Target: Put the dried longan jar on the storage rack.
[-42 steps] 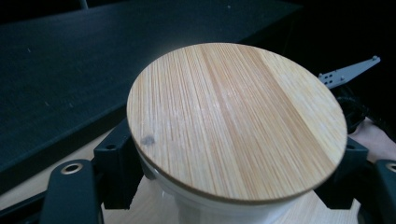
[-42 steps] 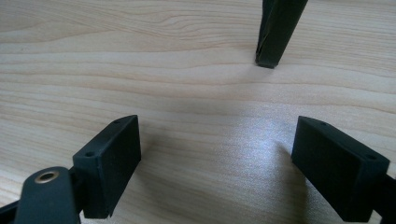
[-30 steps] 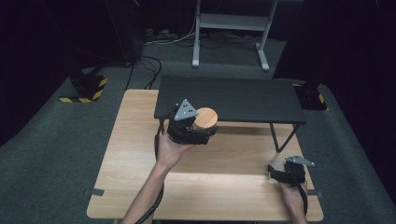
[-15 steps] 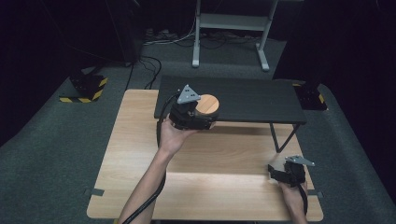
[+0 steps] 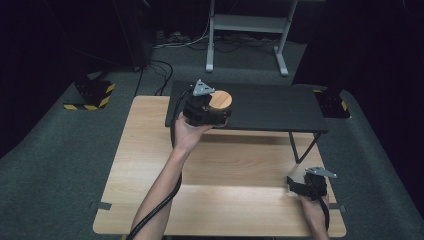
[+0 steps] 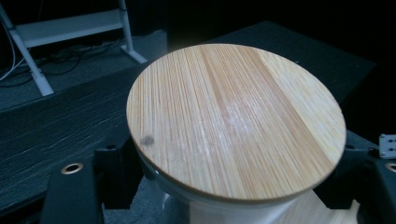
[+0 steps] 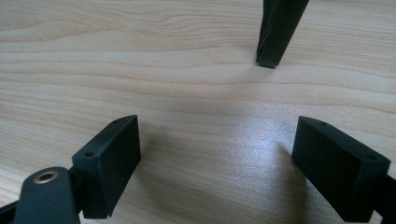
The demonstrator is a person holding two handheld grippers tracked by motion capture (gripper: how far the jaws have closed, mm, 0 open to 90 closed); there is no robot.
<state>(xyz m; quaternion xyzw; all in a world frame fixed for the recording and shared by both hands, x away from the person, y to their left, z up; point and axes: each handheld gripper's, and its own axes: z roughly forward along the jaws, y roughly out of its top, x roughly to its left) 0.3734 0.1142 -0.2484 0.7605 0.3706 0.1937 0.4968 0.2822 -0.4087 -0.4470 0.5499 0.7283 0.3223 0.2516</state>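
Note:
A white round container with a bamboo lid (image 6: 233,116) sits between the jaws of my left gripper (image 6: 229,191), which is shut on its white body. From the high view, that lidded container (image 5: 221,99) is over the left part of the black shelf (image 5: 270,107), near its front edge, with my left gripper (image 5: 220,114) around it. I cannot tell whether it rests on the shelf. My right gripper (image 5: 292,184) is low over the table's front right corner, open, and nothing is between its jaws in the right gripper view (image 7: 224,163).
The black shelf stands on thin legs on the far half of the light wooden table (image 5: 225,200); one black leg (image 7: 278,32) is just ahead of my right gripper. Grey carpet surrounds the table, with a white metal frame (image 5: 247,25) behind.
My left gripper has carried the lidded container away from the person and up over the black shelf. The right gripper has stayed put.

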